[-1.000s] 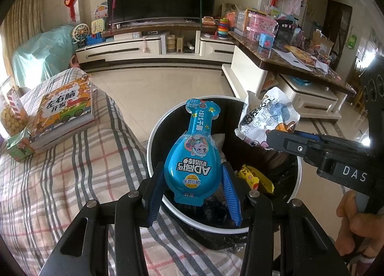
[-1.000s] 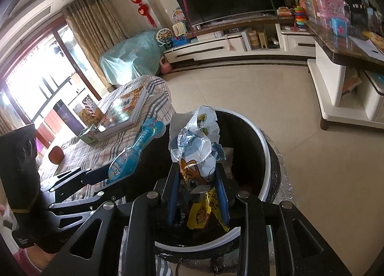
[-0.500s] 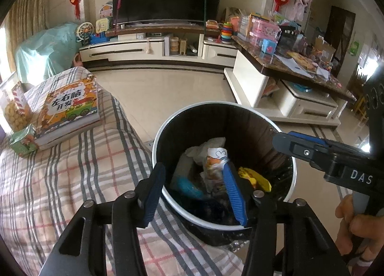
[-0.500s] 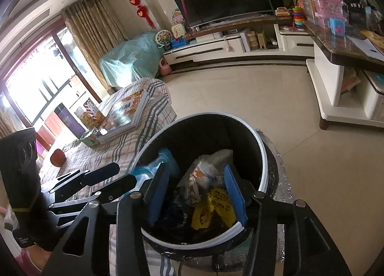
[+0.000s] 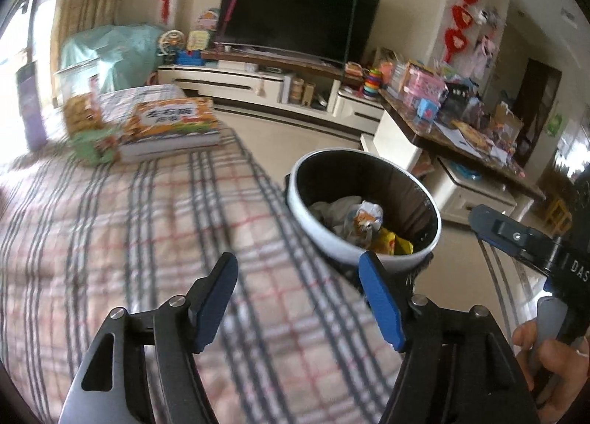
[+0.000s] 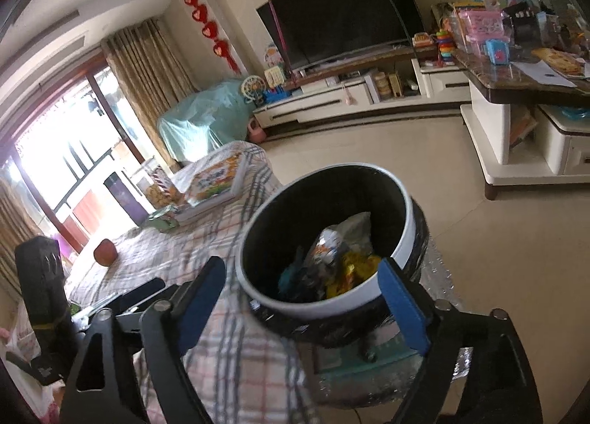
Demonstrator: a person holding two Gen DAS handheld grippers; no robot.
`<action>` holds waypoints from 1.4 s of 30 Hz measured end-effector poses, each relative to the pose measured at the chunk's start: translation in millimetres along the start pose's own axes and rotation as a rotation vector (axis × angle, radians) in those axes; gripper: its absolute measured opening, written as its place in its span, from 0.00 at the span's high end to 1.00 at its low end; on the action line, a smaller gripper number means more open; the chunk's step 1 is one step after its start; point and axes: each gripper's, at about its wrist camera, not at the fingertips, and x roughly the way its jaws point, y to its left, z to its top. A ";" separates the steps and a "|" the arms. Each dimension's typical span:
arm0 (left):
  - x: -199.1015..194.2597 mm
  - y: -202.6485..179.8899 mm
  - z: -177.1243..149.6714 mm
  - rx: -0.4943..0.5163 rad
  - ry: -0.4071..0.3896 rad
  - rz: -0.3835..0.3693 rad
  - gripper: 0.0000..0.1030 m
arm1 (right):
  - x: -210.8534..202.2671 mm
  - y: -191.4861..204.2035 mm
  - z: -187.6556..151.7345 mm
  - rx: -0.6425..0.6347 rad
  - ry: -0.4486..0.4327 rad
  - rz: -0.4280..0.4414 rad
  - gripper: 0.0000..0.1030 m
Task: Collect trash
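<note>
A round trash bin with a white rim (image 5: 317, 234) (image 6: 324, 304) stands beside the plaid-covered table (image 5: 147, 239) (image 6: 236, 350). Inside lie a crumpled snack wrapper (image 5: 363, 215) (image 6: 328, 245), a yellow wrapper (image 5: 394, 243) (image 6: 350, 272) and a blue package (image 6: 291, 272). My left gripper (image 5: 298, 295) is open and empty above the plaid cloth, left of the bin. My right gripper (image 6: 300, 295) is open and empty, above the bin's near rim. The right gripper also shows in the left wrist view (image 5: 516, 235), and the left gripper shows in the right wrist view (image 6: 121, 295).
An orange children's book (image 5: 173, 125) (image 6: 215, 180), a green carton (image 5: 96, 145) (image 6: 166, 219) and a snack box (image 5: 79, 114) lie at the table's far end. A red round object (image 6: 105, 252) sits on the cloth. A cluttered coffee table (image 5: 461, 132) stands right; tiled floor (image 6: 497, 258) lies beyond.
Both grippers let go of their trash into the bin, opened wide, and pulled back. The left gripper has swung left over the plaid table.
</note>
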 end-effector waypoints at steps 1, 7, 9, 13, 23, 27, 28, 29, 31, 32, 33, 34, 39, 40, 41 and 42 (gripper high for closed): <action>-7.7 1.9 -5.5 -0.007 -0.009 0.005 0.33 | -5.9 6.0 -6.1 -0.004 -0.016 0.001 0.12; -48.9 12.7 -32.5 -0.032 -0.063 0.044 0.31 | -23.6 31.2 -24.9 -0.038 -0.072 -0.011 0.07; -64.4 13.6 -39.2 -0.032 -0.093 0.058 0.30 | -28.3 37.9 -25.7 -0.057 -0.083 -0.015 0.07; -92.6 10.4 -50.5 -0.023 -0.162 0.086 0.24 | -46.2 52.1 -26.7 -0.090 -0.140 -0.032 0.01; -139.8 -4.6 -97.3 0.014 -0.348 0.247 0.01 | -81.7 85.8 -50.8 -0.235 -0.356 -0.185 0.00; -144.0 -8.1 -112.8 0.019 -0.364 0.275 0.00 | -75.8 84.0 -66.2 -0.248 -0.358 -0.195 0.00; -145.8 -8.4 -116.2 0.016 -0.369 0.279 0.00 | -74.4 83.9 -68.7 -0.249 -0.356 -0.196 0.00; -145.0 -9.0 -116.9 0.014 -0.371 0.283 0.00 | -74.0 84.4 -71.6 -0.250 -0.358 -0.194 0.00; -144.4 -9.7 -120.5 0.011 -0.376 0.290 0.00 | -73.8 86.1 -76.2 -0.258 -0.367 -0.197 0.00; -143.4 -9.6 -119.6 0.009 -0.378 0.293 0.00 | -74.4 87.0 -77.1 -0.263 -0.372 -0.198 0.00; -144.0 -9.5 -120.4 0.009 -0.380 0.293 0.00 | -75.2 88.4 -78.1 -0.267 -0.380 -0.203 0.00; -145.4 -9.8 -121.9 0.009 -0.382 0.292 0.00 | -76.8 90.0 -79.1 -0.270 -0.388 -0.204 0.00; -148.8 -7.0 -124.7 0.018 -0.395 0.305 0.00 | -84.0 92.5 -81.9 -0.269 -0.418 -0.205 0.00; -149.6 -7.7 -125.2 0.021 -0.397 0.307 0.00 | -84.7 92.8 -82.4 -0.269 -0.419 -0.206 0.00; -149.7 -7.6 -125.6 0.024 -0.399 0.309 0.00 | -84.2 92.6 -82.3 -0.268 -0.420 -0.206 0.00; -150.4 -8.3 -126.3 0.027 -0.403 0.315 0.00 | -84.6 93.1 -83.1 -0.269 -0.421 -0.205 0.00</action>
